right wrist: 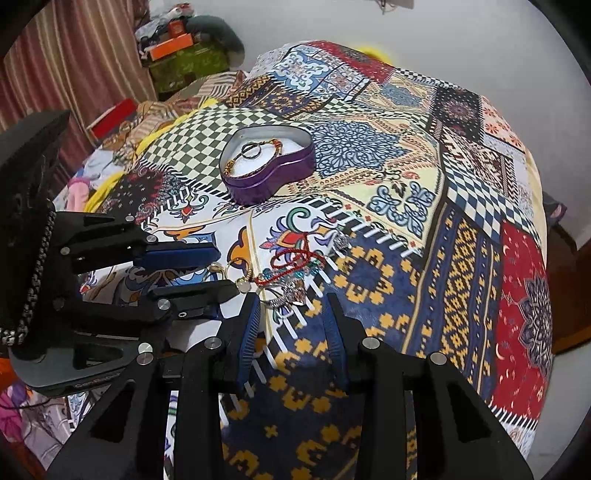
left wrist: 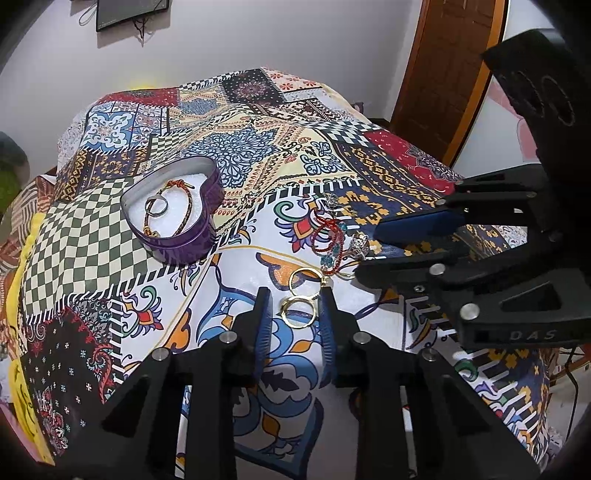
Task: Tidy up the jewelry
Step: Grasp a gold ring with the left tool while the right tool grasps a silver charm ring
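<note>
A purple heart-shaped tin [left wrist: 177,218] [right wrist: 267,168] sits on the patterned bedspread and holds a red-gold bracelet and a silver ring [left wrist: 157,205]. A pile of loose jewelry [left wrist: 332,240] [right wrist: 291,273] lies to its right: red beaded bracelets, a teal one, silver pieces. Two gold rings [left wrist: 299,310] lie just in front of my left gripper [left wrist: 293,304], which is open with its jaws on either side of the nearer ring. My right gripper [right wrist: 291,310] is open and empty just short of the pile. Each gripper shows in the other's view [left wrist: 380,243] [right wrist: 218,269].
The patchwork bedspread [left wrist: 258,147] covers a bed that falls away at the edges. A wooden door [left wrist: 443,66] stands at the back right, a wall screen [left wrist: 129,14] at the back left. Boxes and clothes [right wrist: 177,48] are piled beside striped curtains.
</note>
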Action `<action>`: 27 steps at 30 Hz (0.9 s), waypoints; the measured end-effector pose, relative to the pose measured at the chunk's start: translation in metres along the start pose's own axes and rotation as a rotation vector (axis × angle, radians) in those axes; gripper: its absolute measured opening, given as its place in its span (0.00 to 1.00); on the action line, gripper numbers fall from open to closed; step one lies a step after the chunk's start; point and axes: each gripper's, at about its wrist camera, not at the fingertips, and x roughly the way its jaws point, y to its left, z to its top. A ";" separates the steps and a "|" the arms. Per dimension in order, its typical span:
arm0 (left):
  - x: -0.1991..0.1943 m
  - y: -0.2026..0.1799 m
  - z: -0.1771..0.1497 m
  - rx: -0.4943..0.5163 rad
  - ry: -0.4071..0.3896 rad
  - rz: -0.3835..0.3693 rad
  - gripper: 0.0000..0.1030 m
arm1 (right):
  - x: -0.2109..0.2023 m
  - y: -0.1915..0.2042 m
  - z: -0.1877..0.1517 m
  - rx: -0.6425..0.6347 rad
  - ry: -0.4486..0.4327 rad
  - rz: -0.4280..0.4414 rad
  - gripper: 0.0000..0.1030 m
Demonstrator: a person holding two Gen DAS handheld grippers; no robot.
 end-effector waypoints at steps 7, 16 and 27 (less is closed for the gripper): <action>0.000 0.003 -0.002 -0.010 -0.012 -0.009 0.21 | 0.007 0.005 0.003 -0.019 -0.006 -0.009 0.31; -0.004 0.003 -0.005 -0.038 -0.023 -0.008 0.20 | 0.005 0.005 0.000 -0.004 -0.032 0.007 0.27; -0.024 0.012 -0.007 -0.088 -0.043 0.007 0.20 | -0.027 0.003 0.000 0.054 -0.102 0.011 0.27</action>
